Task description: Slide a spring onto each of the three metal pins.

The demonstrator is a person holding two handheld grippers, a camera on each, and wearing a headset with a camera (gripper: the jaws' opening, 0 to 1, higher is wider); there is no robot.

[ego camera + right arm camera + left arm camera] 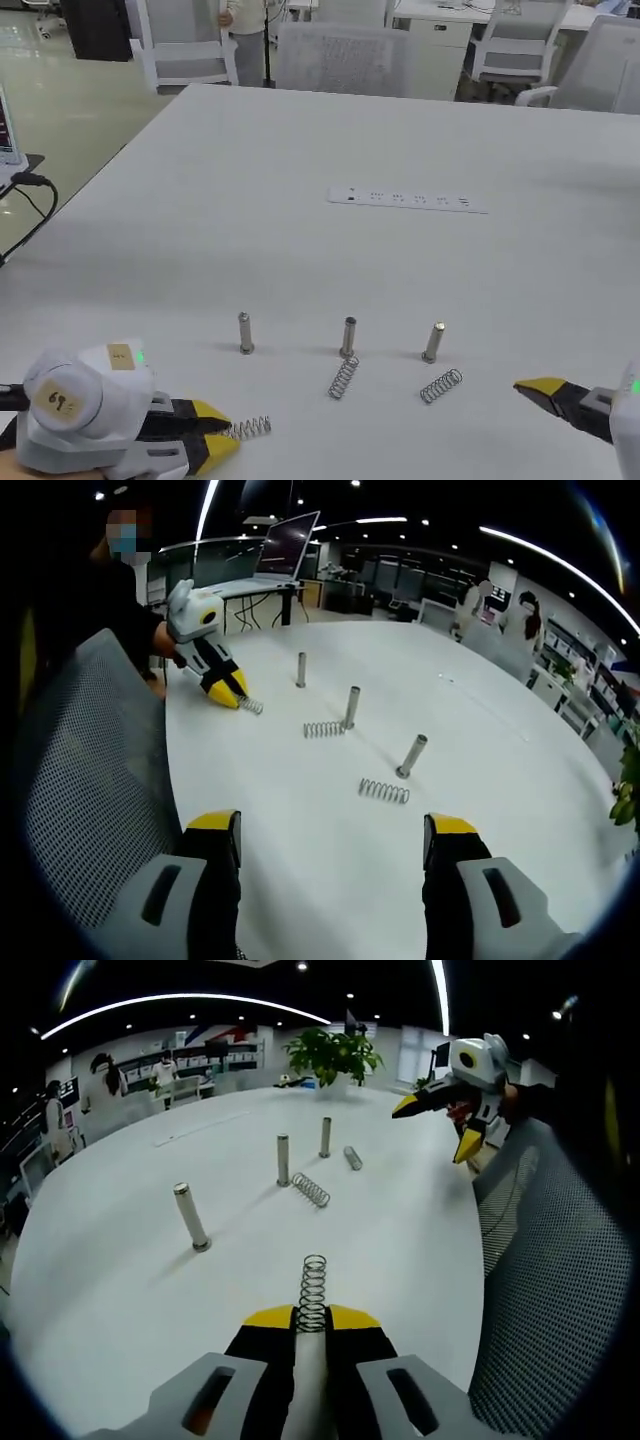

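Three pins [348, 337] upright on desk [400, 130], open room around; left gripper [312, 1315] clamped on spring [313, 1290] near edge; right gripper [330, 830] jaws apart.

In the head view the picture's right edge cuts off the right gripper [548, 392] by the near edge of the worktop [300, 180]. It leaves a single yellow jaw tip, so its gap cannot be told there. The bottom edge crops the left gripper [222, 432]. The near end of the spring [250, 428] is hidden between its jaws. Markings on the power strip [408, 199] toward the far edge are too small to read.
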